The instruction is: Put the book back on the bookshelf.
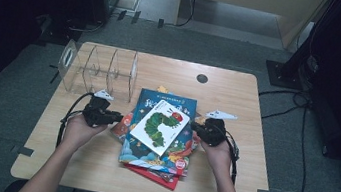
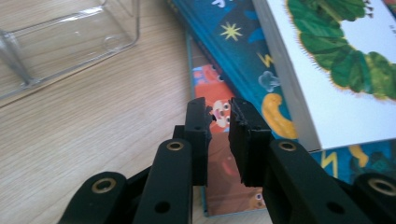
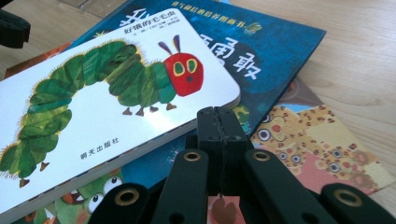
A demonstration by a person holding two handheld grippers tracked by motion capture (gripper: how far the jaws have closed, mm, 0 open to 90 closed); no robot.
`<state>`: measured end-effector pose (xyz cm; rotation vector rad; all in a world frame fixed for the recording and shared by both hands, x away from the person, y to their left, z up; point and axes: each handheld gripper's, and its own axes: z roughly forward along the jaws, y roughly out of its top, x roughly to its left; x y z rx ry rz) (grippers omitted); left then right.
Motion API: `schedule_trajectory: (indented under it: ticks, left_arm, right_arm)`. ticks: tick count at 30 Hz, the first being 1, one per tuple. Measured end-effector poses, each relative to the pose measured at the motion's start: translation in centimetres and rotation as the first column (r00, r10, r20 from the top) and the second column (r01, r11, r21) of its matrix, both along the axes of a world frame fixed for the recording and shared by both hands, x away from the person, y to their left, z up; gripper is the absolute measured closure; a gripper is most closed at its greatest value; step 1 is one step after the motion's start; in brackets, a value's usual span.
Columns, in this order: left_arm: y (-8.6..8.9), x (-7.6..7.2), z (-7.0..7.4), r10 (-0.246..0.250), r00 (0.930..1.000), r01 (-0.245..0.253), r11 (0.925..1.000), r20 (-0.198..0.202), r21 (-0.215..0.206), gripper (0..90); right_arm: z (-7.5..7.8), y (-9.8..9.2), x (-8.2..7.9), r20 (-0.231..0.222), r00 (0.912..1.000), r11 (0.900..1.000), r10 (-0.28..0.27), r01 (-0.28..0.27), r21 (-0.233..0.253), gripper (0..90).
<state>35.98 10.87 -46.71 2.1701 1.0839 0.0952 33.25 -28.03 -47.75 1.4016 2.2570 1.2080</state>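
A white board book with a green caterpillar (image 1: 160,125) (image 2: 336,70) (image 3: 102,107) lies tilted on top of a stack of picture books in the middle of the wooden table (image 1: 239,95). Under it lies a large blue book (image 1: 150,100) (image 2: 233,42) (image 3: 275,51), and a red book (image 1: 157,176) sits at the bottom. My left gripper (image 1: 117,116) (image 2: 218,112) is at the stack's left edge, jaws a little apart over an orange cover (image 2: 205,77), holding nothing. My right gripper (image 1: 193,125) (image 3: 218,116) is at the right edge, jaws pressed together beside the white book's corner.
A clear acrylic rack with dividers (image 1: 99,68) (image 2: 60,42) stands at the table's back left. A leopard-patterned cover (image 3: 317,144) sticks out on the stack's right. A dark round hole (image 1: 202,78) is near the back edge. Cables trail from both grippers.
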Motion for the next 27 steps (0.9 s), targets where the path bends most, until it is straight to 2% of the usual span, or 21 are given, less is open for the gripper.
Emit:
schedule_trajectory:
  ticks: [4,6,10,12,14,17,18,23,27]
  left_arm:
    - [-0.6,0.2,-0.4,-0.008,0.9996,0.008,0.9997,-0.028,-0.024,78.8]
    - [-1.4,0.0,-0.6,-0.033,0.9989,0.033,0.9994,-0.034,-0.011,79.2]
    - [-2.1,-0.3,-0.8,-0.051,0.9981,0.051,0.9987,-0.034,-0.006,79.3]
    - [-2.5,-0.5,-0.9,-0.064,0.9973,0.064,0.9980,-0.036,-0.001,79.3]
    - [-2.7,-0.6,-0.9,-0.074,0.9966,0.074,0.9972,-0.037,0.005,79.2]
    - [-3.0,-0.9,-0.8,-0.084,0.9957,0.084,0.9965,-0.039,0.001,79.3]
    - [-3.2,-1.0,-0.9,-0.089,0.9952,0.090,0.9960,-0.041,0.004,79.2]
    - [-3.2,-1.3,-0.9,-0.085,0.9956,0.086,0.9963,-0.038,0.008,78.7]
    - [-3.2,-1.6,-1.1,-0.081,0.9960,0.081,0.9966,-0.039,0.011,78.7]
  right_arm:
    - [-0.4,0.6,0.2,0.004,1.0000,1.000,0.003,-0.003,-0.020,89.9]
    - [-0.8,0.9,0.6,-0.004,1.0000,0.999,-0.001,0.001,-0.043,89.9]
    - [-1.0,0.8,0.7,-0.002,0.9997,0.998,-0.025,0.025,-0.062,89.6]
    - [-1.1,0.5,0.9,0.002,0.9989,0.997,-0.046,0.046,-0.065,89.6]
    - [-1.4,-0.1,1.4,0.005,0.9976,0.997,-0.069,0.069,-0.027,89.6]
    - [-1.5,-0.1,1.5,0.010,0.9969,0.997,-0.078,0.078,-0.022,89.6]
    - [-1.5,-0.1,1.7,0.025,0.9954,0.995,-0.093,0.094,-0.038,88.9]
    - [-1.6,0.0,2.2,0.032,0.9941,0.994,-0.104,0.105,-0.033,85.9]
    - [-1.6,0.7,2.7,0.054,0.9952,0.995,-0.081,0.084,-0.052,89.0]
